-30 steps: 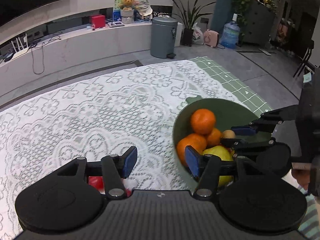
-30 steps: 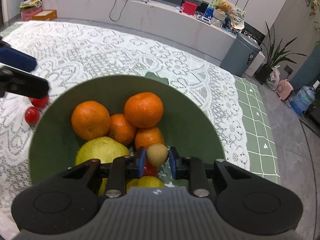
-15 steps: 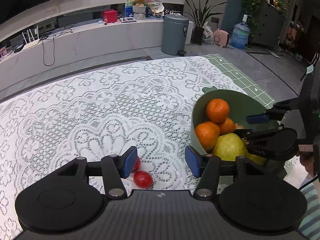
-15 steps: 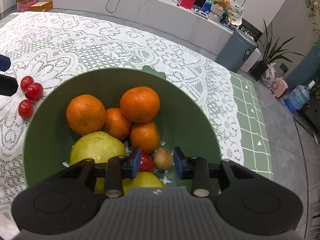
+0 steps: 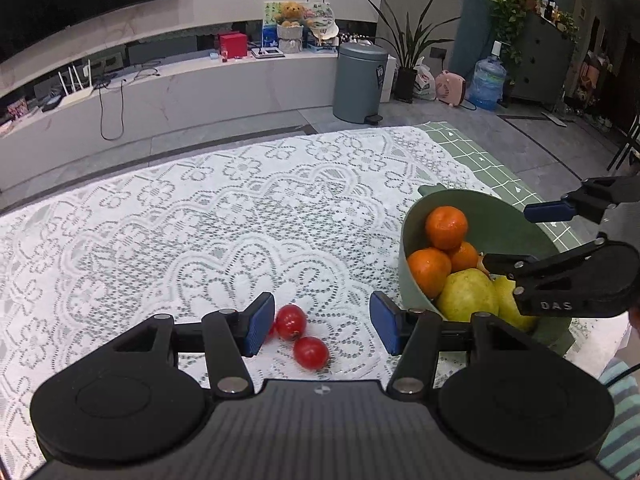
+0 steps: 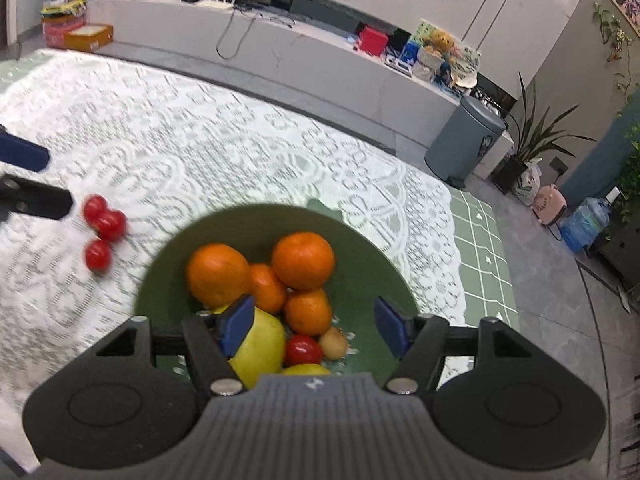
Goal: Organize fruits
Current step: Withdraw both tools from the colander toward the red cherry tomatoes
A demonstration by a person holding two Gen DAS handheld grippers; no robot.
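Observation:
A green bowl (image 6: 372, 256) (image 5: 496, 208) holds several oranges (image 6: 302, 260), a yellow-green pear (image 6: 260, 344), a lemon, a red tomato (image 6: 303, 350) and a small brown fruit (image 6: 334, 343). My right gripper (image 6: 316, 328) hovers above the bowl with its jaws opening and nothing between them; the brown fruit lies in the bowl below. Three red tomatoes (image 5: 292, 322) (image 6: 105, 224) lie on the lace cloth left of the bowl. My left gripper (image 5: 322, 326) stands open just above and in front of them, touching none.
The white lace tablecloth (image 5: 180, 232) covers the table, with a green checked cloth (image 6: 480, 248) at its right end. Beyond the table edge stand a grey bin (image 5: 360, 76), a low white shelf and a plant. A striped sleeve (image 5: 620, 408) shows at the right.
My right gripper let go of the small brown fruit, which dropped into the bowl, then rose with jaws spreading. My left gripper drew back from the bowl, bringing the tomatoes between its fingers in view.

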